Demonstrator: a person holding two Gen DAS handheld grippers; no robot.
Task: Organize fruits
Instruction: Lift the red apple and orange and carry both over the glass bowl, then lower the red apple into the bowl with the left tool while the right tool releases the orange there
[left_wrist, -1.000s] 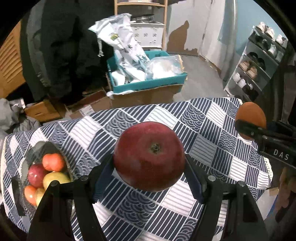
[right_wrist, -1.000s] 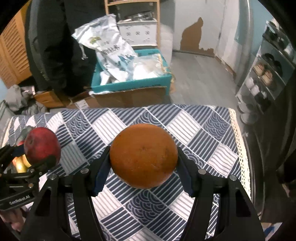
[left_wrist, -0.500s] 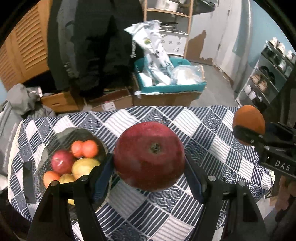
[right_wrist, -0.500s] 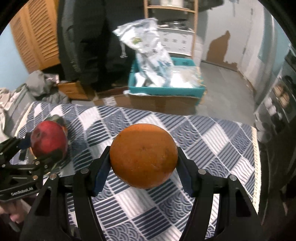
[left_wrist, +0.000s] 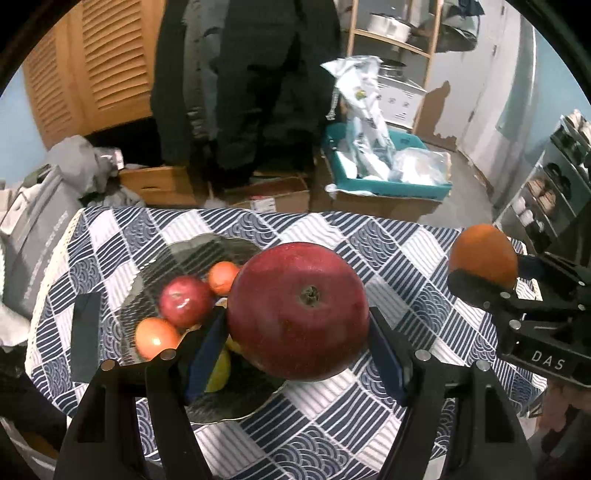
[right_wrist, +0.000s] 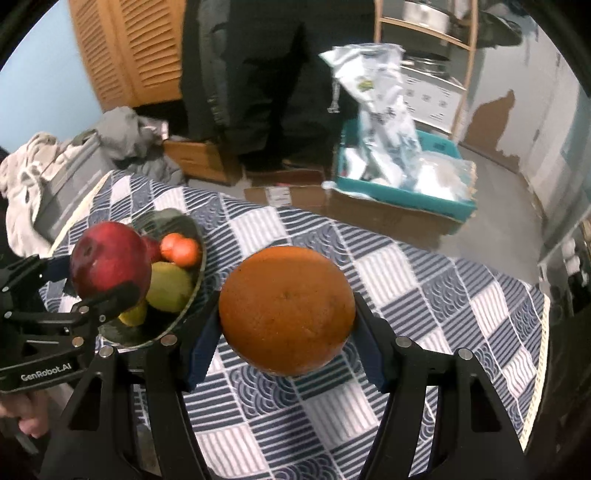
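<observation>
My left gripper (left_wrist: 297, 347) is shut on a big dark red apple (left_wrist: 298, 311), held in the air over the near right part of a dark glass bowl (left_wrist: 207, 251). In the bowl lie a smaller red apple (left_wrist: 185, 301), small orange fruits (left_wrist: 222, 277) and yellow-green fruit, partly hidden. My right gripper (right_wrist: 284, 343) is shut on a large orange (right_wrist: 286, 310) above the blue-and-white checked tablecloth (right_wrist: 424, 306), right of the bowl (right_wrist: 192, 225). The left gripper with its apple (right_wrist: 110, 262) shows at the left of the right wrist view; the orange (left_wrist: 484, 254) at the right of the left wrist view.
A dark flat phone-like object (left_wrist: 85, 336) lies on the cloth left of the bowl. Beyond the table stand cardboard boxes, a teal crate (left_wrist: 388, 184) with plastic bags, a person in dark clothes (left_wrist: 258, 92), piled grey clothing at left and a shoe rack at right.
Both grippers have travelled left across the table with their fruit. The bowl has come from the far left of the left wrist view to under the red apple.
</observation>
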